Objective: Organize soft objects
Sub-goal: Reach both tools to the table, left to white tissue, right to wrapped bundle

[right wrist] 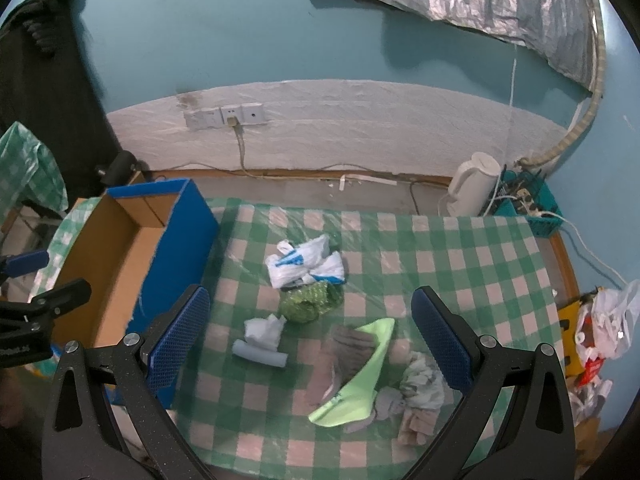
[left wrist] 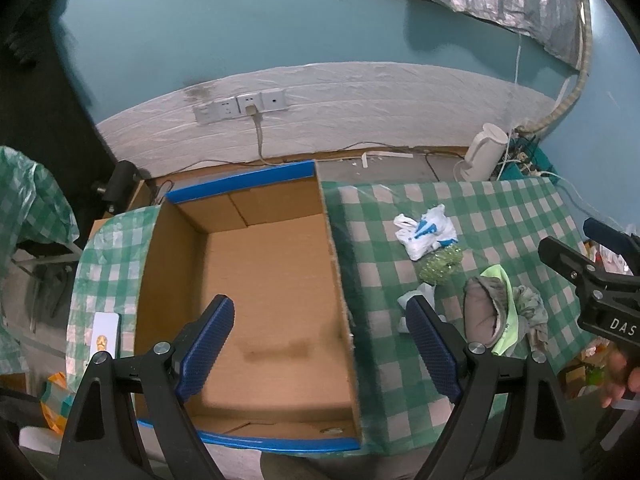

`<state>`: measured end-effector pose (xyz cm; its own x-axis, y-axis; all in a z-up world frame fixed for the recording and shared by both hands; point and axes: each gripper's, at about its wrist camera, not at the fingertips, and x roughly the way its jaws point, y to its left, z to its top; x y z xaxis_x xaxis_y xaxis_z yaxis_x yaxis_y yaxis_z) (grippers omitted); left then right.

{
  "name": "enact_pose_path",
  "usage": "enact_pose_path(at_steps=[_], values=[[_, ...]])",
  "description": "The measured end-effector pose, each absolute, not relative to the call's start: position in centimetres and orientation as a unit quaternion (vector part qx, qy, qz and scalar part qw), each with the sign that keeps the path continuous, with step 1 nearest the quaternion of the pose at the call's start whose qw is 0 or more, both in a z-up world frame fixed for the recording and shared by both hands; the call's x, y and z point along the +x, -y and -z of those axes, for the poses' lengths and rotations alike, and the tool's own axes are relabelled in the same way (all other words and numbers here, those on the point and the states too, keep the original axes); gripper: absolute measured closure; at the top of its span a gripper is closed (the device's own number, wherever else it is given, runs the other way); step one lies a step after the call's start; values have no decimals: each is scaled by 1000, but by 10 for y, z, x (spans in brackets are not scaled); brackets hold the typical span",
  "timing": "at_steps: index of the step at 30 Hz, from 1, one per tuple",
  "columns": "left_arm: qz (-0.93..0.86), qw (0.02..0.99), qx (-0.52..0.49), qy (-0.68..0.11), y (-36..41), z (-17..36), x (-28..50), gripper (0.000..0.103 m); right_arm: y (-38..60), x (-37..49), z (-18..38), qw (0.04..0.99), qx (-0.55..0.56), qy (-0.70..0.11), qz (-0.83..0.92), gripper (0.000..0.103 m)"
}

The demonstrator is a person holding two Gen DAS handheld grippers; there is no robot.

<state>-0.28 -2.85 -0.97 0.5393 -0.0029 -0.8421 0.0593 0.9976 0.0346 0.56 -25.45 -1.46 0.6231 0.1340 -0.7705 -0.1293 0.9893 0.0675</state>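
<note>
An open cardboard box (left wrist: 256, 292) with blue outer walls (right wrist: 176, 232) stands at the left of the checked table; nothing lies inside it. My left gripper (left wrist: 320, 336) hangs open above the box's right wall. My right gripper (right wrist: 310, 330) is open above a heap of soft things: a grey and lime-green cloth (right wrist: 356, 364), a crumpled pale rag (right wrist: 420, 388), a white tissue wad (right wrist: 264, 330), a light-blue roll (right wrist: 260, 354), a green mesh bundle (right wrist: 310, 302) and a white plastic bag (right wrist: 306, 266). The same bag (left wrist: 426, 234) and lime cloth (left wrist: 498, 312) show in the left wrist view.
A green checked cloth (right wrist: 460, 260) covers the table. A white kettle (right wrist: 472, 188) and a teal basket (right wrist: 532, 208) of cables stand at the back right. Wall sockets (right wrist: 224, 118) with a plugged cord are behind. A white card (left wrist: 105, 334) lies left of the box.
</note>
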Motion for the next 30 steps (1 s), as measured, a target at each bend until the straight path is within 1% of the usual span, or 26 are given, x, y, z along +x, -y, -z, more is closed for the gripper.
enact_pose_path(at_steps=[13,22,30], values=[[53,856,67,-510,85,33,6,14,313,12,39,881,28,-471,-11,2],[73,839,92,-532,125,56,8,14,330,15,58,865,48,-500,7,2],[67,820,88,-561,140,85,25,14,350,17,84,845,58,-531,30,2]])
